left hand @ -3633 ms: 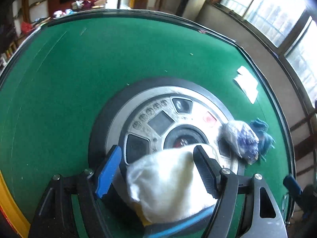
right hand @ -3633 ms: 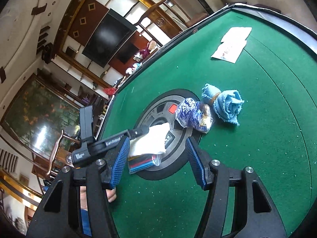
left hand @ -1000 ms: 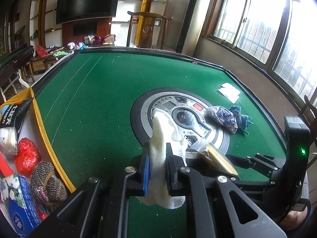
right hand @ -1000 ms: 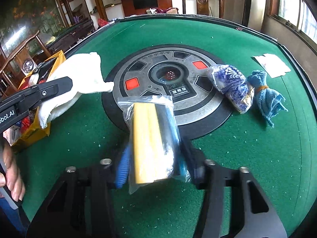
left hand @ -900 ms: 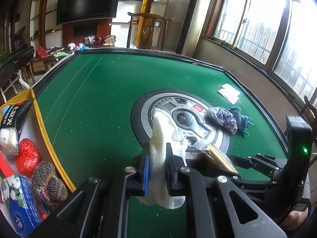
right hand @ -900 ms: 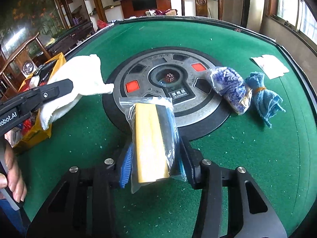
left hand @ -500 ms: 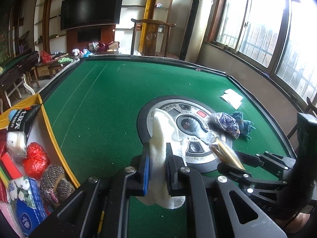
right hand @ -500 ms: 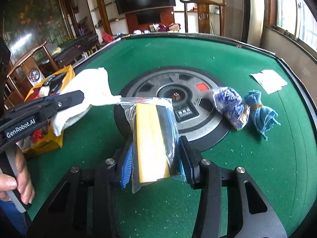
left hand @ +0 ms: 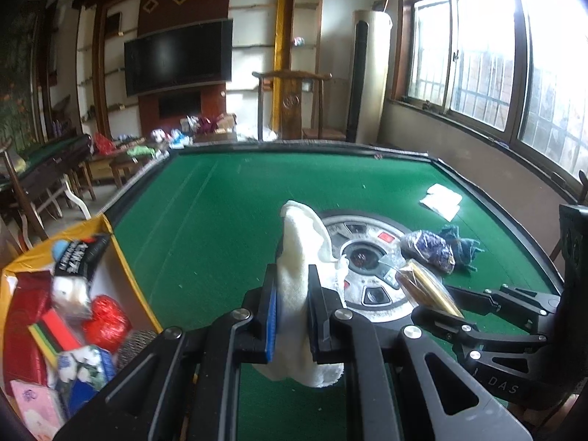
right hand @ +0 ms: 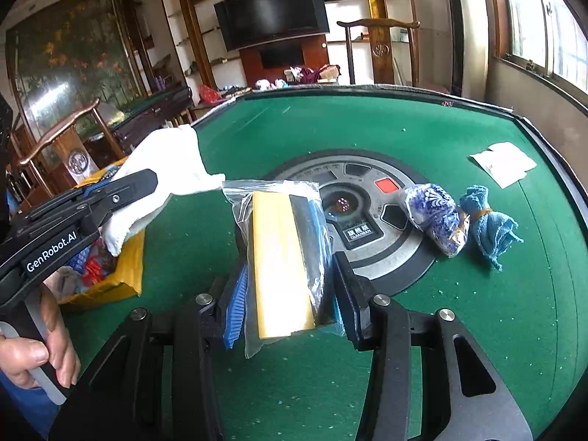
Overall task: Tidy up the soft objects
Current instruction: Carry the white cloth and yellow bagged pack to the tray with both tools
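The left gripper (left hand: 292,316) jaws squeeze a white cloth (left hand: 298,257), the right gripper (right hand: 286,294) jaws pinch a bagged sponge pack (right hand: 284,257); hold tight until each hangs over the yellow box (left hand: 121,257).

Ahead of me: dark flat-screen television (left hand: 179,59) mounted on a brown wood-panelled wall (left hand: 183,11). Tall carved wooden chair (left hand: 293,104) stands past the far edge of my green felt tabletop (left hand: 228,198). Barred windows (left hand: 488,66) on the right, daylight glaring through them. White column-shaped standing unit (left hand: 369,73) beside the windows. Large floral painting (right hand: 73,70) on the left wall.
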Tool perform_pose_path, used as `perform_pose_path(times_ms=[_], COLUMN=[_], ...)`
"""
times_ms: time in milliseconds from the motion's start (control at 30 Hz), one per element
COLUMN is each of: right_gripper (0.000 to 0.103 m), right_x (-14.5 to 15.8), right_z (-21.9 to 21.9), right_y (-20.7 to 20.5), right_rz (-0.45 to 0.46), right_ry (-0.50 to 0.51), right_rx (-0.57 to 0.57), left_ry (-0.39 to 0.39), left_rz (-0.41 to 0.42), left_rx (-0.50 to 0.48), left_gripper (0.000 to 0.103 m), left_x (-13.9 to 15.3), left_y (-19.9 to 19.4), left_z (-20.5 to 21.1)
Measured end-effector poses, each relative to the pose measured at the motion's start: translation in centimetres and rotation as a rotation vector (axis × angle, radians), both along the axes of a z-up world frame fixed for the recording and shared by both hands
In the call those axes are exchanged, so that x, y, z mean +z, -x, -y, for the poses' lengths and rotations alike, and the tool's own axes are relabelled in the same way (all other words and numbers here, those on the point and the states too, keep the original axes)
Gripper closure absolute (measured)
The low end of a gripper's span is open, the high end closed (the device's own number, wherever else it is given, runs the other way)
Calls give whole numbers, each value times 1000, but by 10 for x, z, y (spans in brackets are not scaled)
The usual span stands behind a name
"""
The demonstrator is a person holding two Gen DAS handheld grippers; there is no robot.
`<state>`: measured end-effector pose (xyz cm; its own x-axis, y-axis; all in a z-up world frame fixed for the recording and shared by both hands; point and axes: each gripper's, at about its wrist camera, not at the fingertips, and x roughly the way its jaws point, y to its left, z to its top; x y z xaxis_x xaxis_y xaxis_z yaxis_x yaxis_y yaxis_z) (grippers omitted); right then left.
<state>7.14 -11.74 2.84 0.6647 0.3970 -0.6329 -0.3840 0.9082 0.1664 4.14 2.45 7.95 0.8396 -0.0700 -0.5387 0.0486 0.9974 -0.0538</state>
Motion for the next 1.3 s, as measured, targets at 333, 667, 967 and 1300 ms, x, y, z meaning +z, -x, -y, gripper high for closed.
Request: perform_pose_path(times_ms=[333, 667, 967, 1300], right_gripper=[60, 59, 59, 59], right_x=[5, 11, 19, 24], right_z=[-24, -75, -151, -231], right_y=[18, 31, 37, 20], right_rz=[18, 29, 20, 17], right_ry=[-56, -85, -41, 9], right_rx=[21, 77, 208, 299], left_ry=[-1, 59, 98, 69], left_rz=[98, 148, 160, 128], left_rx=[79, 176, 404, 586], left_gripper=[91, 91, 91, 91], left_x=[18, 25, 25, 10], left_y=[19, 38, 51, 49], left_z=[-24, -68, -149, -190])
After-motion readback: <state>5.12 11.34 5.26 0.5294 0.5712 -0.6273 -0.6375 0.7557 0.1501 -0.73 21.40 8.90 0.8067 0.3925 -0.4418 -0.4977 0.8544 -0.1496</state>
